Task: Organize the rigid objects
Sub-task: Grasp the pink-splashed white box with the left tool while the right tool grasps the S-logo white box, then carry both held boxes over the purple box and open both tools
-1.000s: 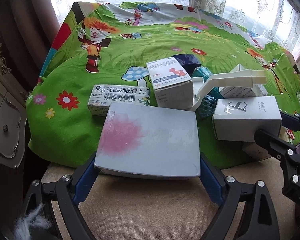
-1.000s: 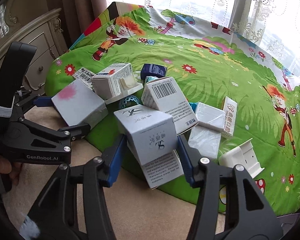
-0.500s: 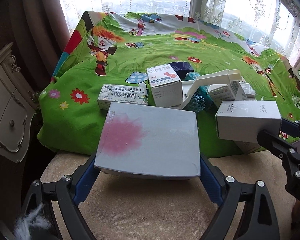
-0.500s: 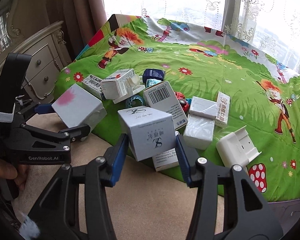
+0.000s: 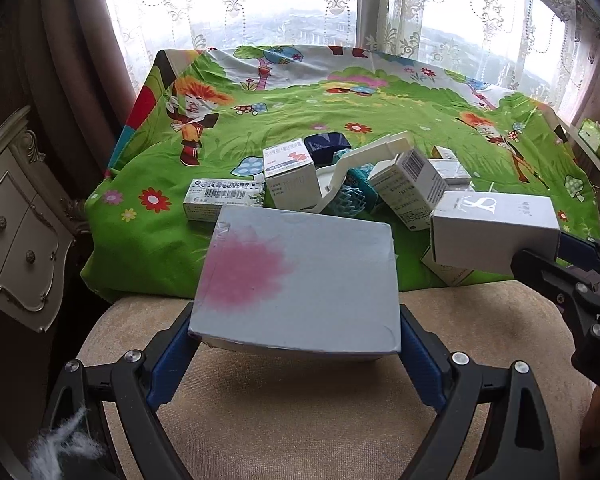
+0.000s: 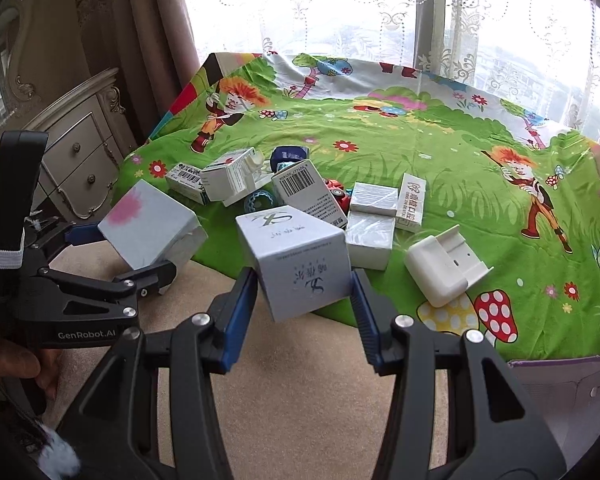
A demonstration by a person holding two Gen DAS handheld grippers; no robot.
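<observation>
Altogether two tools are in view, each gripping one box. The left tool (image 5: 296, 344) stands wide, its blue pads clamped on the sides of a large flat pale-grey carton with a pink blotch (image 5: 300, 280); the right tool (image 6: 304, 304) is narrower and pinches a smaller white cube-like carton printed with black script (image 6: 300, 256). Both boxes hang over a beige plush surface (image 5: 300, 420), just off the near edge of a bright green cartoon-print cloth (image 5: 340, 120).

On that cloth lies a loose heap — at least six more cartons can be counted from the right wrist view: a long white box with a barcode label (image 6: 184, 178), a white medicine box with a red mark (image 6: 230, 174), a tilted white box with a large barcode (image 6: 306, 192), two plain white wrapped boxes (image 6: 374, 198) one in front of the other, and a slim upright white box with grey lettering (image 6: 411, 202). One white plastic bracket-like holder (image 6: 444, 266) sits apart on the right.

Half buried in the heap are a dark blue box (image 6: 288, 154), a teal lattice ball (image 6: 260, 200) and something red (image 6: 336, 196) — too hidden to identify. A person's hand (image 6: 24, 364) on the left tool's grip is cut off by the frame edge.
</observation>
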